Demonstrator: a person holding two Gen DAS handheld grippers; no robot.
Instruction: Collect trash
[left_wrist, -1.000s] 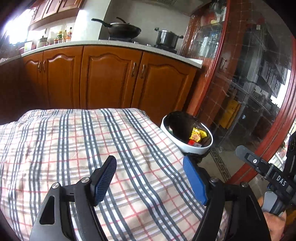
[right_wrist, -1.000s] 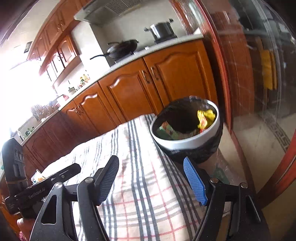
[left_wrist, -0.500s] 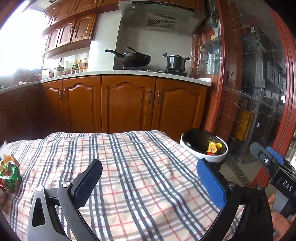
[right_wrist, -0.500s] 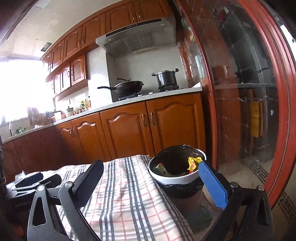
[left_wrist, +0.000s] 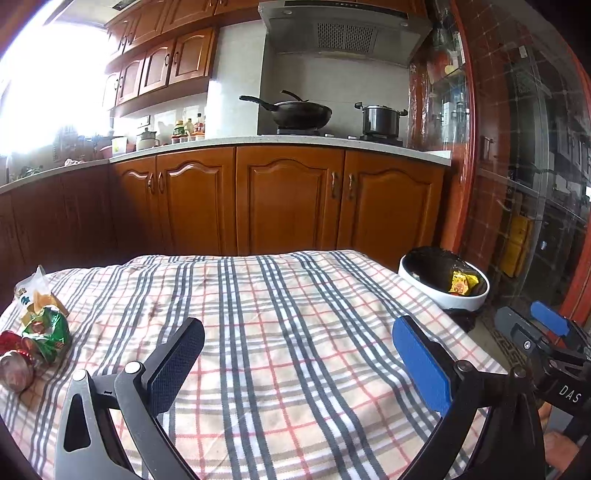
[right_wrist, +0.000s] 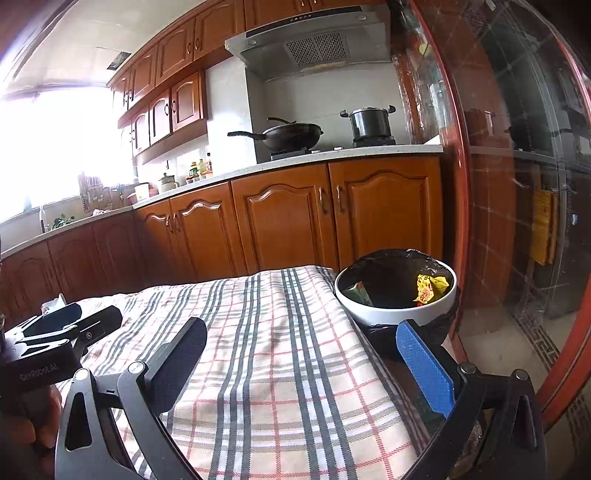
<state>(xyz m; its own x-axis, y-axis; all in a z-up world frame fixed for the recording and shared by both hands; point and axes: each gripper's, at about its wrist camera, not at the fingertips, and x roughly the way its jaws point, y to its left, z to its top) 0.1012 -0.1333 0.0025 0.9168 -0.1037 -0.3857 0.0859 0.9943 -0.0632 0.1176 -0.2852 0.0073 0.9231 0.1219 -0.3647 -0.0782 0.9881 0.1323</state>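
Note:
A white waste bin (left_wrist: 445, 291) with a black liner stands off the table's far right corner, with a yellow wrapper (left_wrist: 461, 283) inside. The bin (right_wrist: 397, 308) and the yellow wrapper (right_wrist: 430, 287) also show in the right wrist view. At the table's left edge lie a green wrapper (left_wrist: 44, 330), a clear bag (left_wrist: 31, 291) and a red crushed can (left_wrist: 13, 363). My left gripper (left_wrist: 295, 362) hangs open over the checked cloth (left_wrist: 280, 314), nothing between its fingers. My right gripper (right_wrist: 301, 363) is open and empty near the table's right edge, short of the bin.
Wooden cabinets (left_wrist: 288, 199) run behind the table, with a wok (left_wrist: 295, 110) and a pot (left_wrist: 380, 120) on the stove. A red-framed glass door (right_wrist: 517, 184) stands to the right. The right gripper (left_wrist: 546, 347) shows low right in the left wrist view.
Both grippers' jaws have spread wider and both have drawn back from the bin and levelled up. The wrappers and can at the table's left have come into the left wrist view.

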